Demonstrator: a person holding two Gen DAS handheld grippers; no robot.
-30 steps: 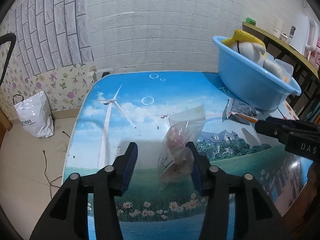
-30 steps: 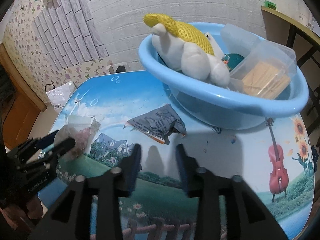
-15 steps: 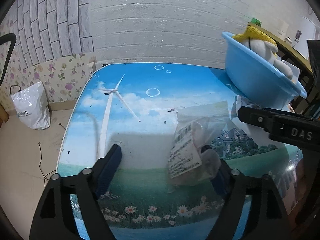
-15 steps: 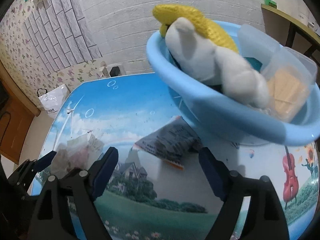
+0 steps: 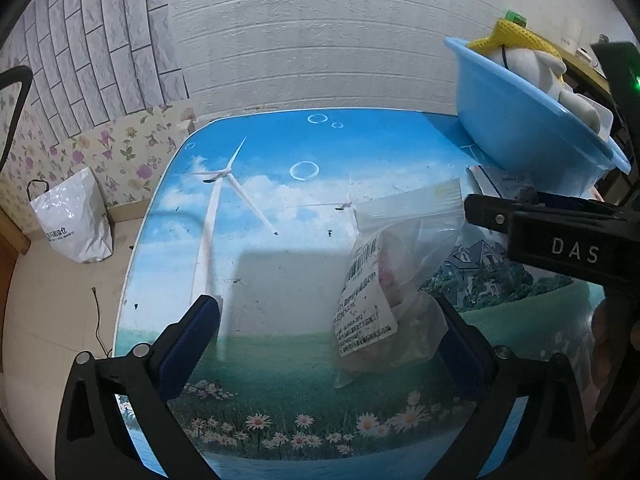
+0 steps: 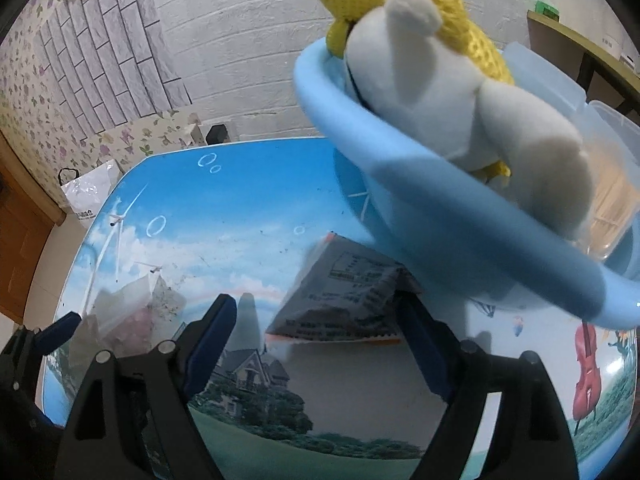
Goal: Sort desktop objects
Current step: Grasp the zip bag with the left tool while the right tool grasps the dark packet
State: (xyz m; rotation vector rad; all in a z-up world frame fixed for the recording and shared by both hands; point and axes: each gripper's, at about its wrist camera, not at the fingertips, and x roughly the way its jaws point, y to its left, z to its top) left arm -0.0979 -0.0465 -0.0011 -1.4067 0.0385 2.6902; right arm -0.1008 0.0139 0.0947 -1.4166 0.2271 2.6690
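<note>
Hand-held gripper (image 5: pixel 326 338) beside crinkly clear bag (image 5: pixel 394 288)

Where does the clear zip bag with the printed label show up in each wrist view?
Left wrist: clear zip bag right of centre, beside the left gripper's right finger.
Right wrist: same bag at lower left, lying on the table.
Shared landmark: blue basin.

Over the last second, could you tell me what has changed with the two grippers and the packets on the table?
The left gripper has just been opening, letting go of the clear bag, which now leans on its right finger. The right gripper came forward to the grey snack packet; its jaws opened, then closed partway, the packet between them. The blue basin and plush toy stayed put.
</note>
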